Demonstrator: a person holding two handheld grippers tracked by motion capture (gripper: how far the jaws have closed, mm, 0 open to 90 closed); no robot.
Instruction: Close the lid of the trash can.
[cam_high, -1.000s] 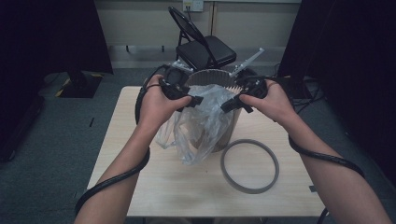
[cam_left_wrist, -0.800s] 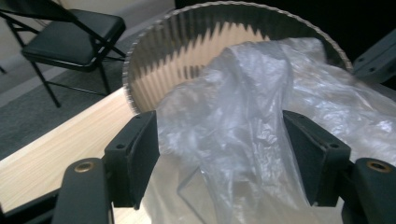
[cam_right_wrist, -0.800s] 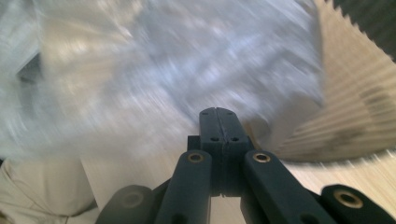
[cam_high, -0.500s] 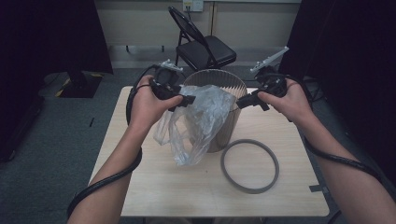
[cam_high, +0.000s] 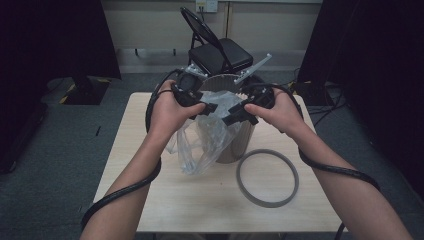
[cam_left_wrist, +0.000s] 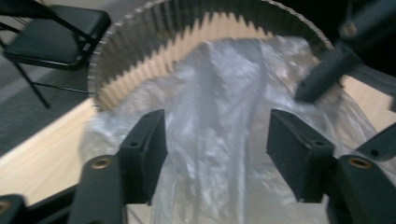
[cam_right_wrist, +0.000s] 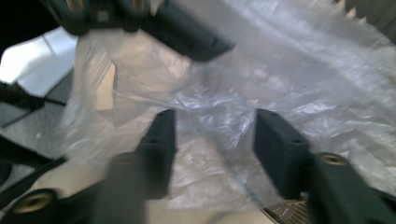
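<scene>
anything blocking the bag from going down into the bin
Nothing visible: the plastic bag drapes over the near rim of the ribbed bin, whose mouth is open. The grey ring lies apart on the table.

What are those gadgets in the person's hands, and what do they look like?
Each hand holds a black handheld gripper: left gripper, right gripper. Each ends in two flat black jaws with brass-coloured screws at the base. A thick black cable trails along each forearm. No sleeves show.
</scene>
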